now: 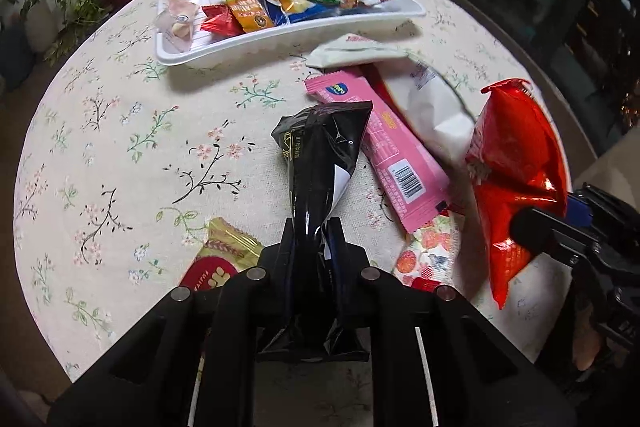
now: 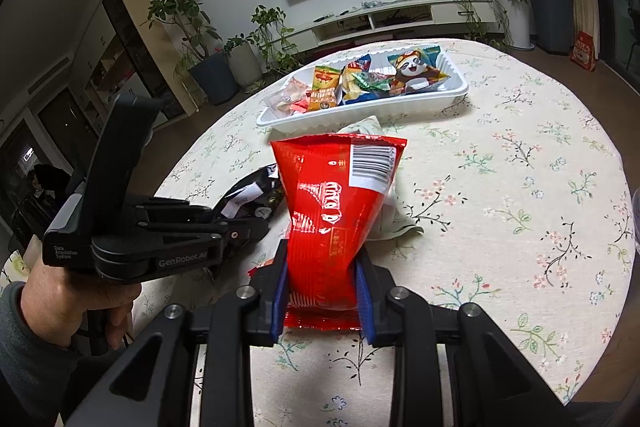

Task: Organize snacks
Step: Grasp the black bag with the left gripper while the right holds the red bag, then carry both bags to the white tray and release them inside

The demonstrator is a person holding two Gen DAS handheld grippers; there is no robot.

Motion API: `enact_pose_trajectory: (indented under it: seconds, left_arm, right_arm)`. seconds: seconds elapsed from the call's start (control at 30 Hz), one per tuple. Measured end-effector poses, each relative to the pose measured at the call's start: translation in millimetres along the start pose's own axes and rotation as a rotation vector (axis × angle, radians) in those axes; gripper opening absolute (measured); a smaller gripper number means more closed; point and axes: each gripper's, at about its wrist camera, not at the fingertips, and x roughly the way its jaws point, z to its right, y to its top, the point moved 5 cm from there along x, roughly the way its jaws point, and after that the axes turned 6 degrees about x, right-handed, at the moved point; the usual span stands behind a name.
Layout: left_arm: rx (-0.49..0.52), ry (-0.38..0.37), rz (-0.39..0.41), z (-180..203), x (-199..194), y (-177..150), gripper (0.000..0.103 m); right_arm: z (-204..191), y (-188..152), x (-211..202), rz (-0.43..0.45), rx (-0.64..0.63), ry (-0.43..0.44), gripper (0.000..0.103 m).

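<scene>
Two grippers, each loaded. Left gripper (image 1: pixel 312 239) — jaws clamped on black packet (image 1: pixel 320 155), held up over floral tablecloth (image 1: pixel 120 131) near table's middle. Pink bar wrapper (image 1: pixel 384 151) and white pouch (image 1: pixel 432 107) lie just right of it, on cloth. Right gripper (image 2: pixel 322 291) — jaws clamped on red packet (image 2: pixel 340 203), lifted. White tray (image 2: pixel 460 91) at far side holds panda packet (image 2: pixel 416 71), orange packet (image 2: pixel 324 87), more sweets.

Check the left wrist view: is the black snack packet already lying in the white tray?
No, the black snack packet is clamped in the left gripper above the tablecloth, short of the white tray.
</scene>
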Motion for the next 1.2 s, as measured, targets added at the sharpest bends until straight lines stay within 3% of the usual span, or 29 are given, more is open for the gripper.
enact_pose_trajectory:
  seconds: [0.3,0.5,0.8,0.97,1.2]
  left_arm:
    - [-0.108,-0.100,0.130,-13.5,-46.3,4.6,0.012]
    - [-0.187,-0.143,0.253,-36.7,-83.7,28.4,0.012]
    - [-0.249,-0.148,0.352,-82.4,-107.8,102.8,0.012]
    - [-0.278,-0.138,0.328,-108.7,-93.0,147.2,0.012]
    - [-0.324,-0.133,0.263,-134.4,-45.0,188.2,0.012]
  right_arm:
    - [2.6,8.5,-11.2,0.025,0.027,0.020,0.031]
    - [6.7,38.6,-39.9,0.072,0.044,0.022,0.031]
    - [14.7,147.5,-83.0,0.173,-0.027,-0.028,0.031]
    - [6.8,207.7,-58.9,0.139,-0.072,-0.040,0.031]
    - [-1.3,260.9,32.3,-0.036,-0.055,0.000,0.031]
